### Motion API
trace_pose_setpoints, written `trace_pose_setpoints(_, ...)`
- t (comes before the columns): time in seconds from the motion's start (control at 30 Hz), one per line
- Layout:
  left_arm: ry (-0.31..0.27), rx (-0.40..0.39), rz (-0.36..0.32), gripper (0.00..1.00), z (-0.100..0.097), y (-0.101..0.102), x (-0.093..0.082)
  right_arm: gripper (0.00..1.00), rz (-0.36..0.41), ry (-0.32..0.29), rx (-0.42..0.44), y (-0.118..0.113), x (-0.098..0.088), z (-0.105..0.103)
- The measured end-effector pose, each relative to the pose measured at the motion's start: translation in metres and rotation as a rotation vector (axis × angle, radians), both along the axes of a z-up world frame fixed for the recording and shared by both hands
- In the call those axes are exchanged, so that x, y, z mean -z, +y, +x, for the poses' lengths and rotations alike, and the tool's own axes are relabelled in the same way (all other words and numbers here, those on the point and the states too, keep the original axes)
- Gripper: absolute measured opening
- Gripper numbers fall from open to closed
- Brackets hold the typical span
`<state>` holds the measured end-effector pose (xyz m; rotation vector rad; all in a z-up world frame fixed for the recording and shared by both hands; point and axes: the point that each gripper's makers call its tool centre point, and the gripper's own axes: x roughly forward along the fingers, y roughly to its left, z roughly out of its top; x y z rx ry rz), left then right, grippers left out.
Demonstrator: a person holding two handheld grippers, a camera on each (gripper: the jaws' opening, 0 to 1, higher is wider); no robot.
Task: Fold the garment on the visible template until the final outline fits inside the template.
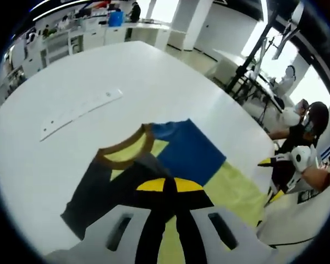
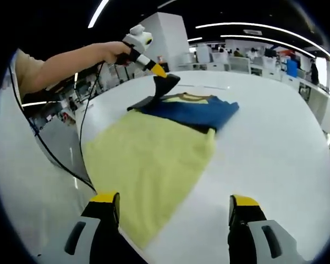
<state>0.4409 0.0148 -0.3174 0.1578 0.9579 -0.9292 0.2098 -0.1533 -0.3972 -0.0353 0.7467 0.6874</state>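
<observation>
A blue garment (image 2: 201, 110) with dark sleeves and a brown collar (image 1: 126, 151) lies on the white table, its lower part over a pale yellow template sheet (image 2: 148, 159). My left gripper (image 1: 168, 184) is shut on a dark fold of the garment (image 1: 126, 184). In the right gripper view that left gripper (image 2: 158, 70), held by a hand, lifts the dark fold (image 2: 168, 83) off the table. My right gripper (image 2: 173, 201) is open at the near edge of the template, touching nothing. It appears in the left gripper view as well, the right gripper (image 1: 275, 160) past the template's far side.
A long white strip (image 1: 80, 113) lies on the round white table (image 1: 154, 71) beyond the garment. A person sits at the table's edge (image 1: 308, 126). A black cable (image 2: 82, 137) hangs down beside the table. Stands (image 1: 247, 71) and desks fill the room behind.
</observation>
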Motion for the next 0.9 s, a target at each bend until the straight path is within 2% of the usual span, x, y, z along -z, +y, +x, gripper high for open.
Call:
trace_pose_setpoints(0.47,-0.005,0.067,-0.008,0.01,-0.003,-0.036,-0.005,0.8,0.002,-0.004,0.002,-0.002,-0.001,0.002)
trace_pose_setpoints(0.9,-0.012,0.108,-0.01,0.01,-0.003,-0.061,-0.01,0.8,0.006,0.001,0.017,-0.008,0.001,-0.001)
